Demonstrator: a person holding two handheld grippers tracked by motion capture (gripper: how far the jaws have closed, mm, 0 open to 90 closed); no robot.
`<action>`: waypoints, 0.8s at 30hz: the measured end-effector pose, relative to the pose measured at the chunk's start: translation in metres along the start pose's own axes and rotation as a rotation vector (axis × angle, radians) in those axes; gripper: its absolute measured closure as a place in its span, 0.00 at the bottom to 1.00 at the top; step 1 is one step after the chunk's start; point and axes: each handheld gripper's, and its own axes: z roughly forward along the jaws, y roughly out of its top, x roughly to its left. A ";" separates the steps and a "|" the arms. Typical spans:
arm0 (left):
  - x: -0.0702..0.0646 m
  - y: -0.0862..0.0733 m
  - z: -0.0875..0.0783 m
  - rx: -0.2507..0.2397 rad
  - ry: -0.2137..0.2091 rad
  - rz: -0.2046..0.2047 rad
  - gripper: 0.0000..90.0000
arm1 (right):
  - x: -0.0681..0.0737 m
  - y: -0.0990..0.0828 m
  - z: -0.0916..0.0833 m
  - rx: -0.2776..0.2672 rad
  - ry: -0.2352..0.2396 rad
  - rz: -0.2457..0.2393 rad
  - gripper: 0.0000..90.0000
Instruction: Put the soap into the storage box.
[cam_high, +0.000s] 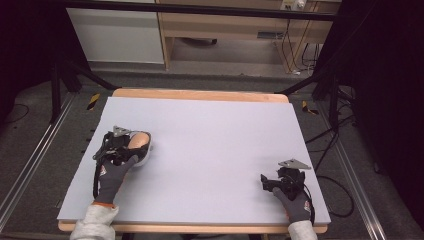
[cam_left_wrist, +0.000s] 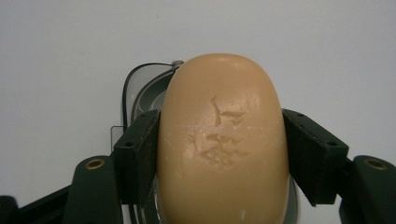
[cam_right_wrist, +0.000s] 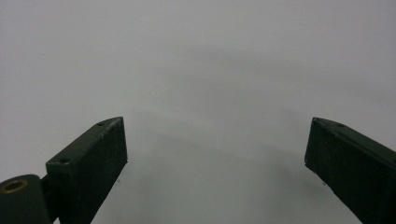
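Between the left tool's (cam_left_wrist: 223, 154) clamped jaws, a tan soap bar (cam_left_wrist: 223, 140), stamp unreadable, points lengthwise ahead; right tool (cam_right_wrist: 217, 158) gapes, holding nothing.

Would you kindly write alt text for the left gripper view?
A tan oval soap bar with a stamped mark is clamped between the left tool's two black jaws. Beneath it sits a clear dish on the pale table.
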 end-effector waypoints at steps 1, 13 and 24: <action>0.000 0.000 0.001 0.002 0.002 -0.001 0.35 | 0.000 0.000 0.000 0.000 0.000 -0.001 0.07; -0.001 -0.001 0.002 0.002 0.004 0.000 0.35 | 0.000 0.000 0.000 0.003 -0.004 -0.006 0.06; -0.001 -0.002 0.002 -0.008 0.009 -0.004 0.35 | 0.000 0.000 0.000 0.003 -0.006 -0.010 0.06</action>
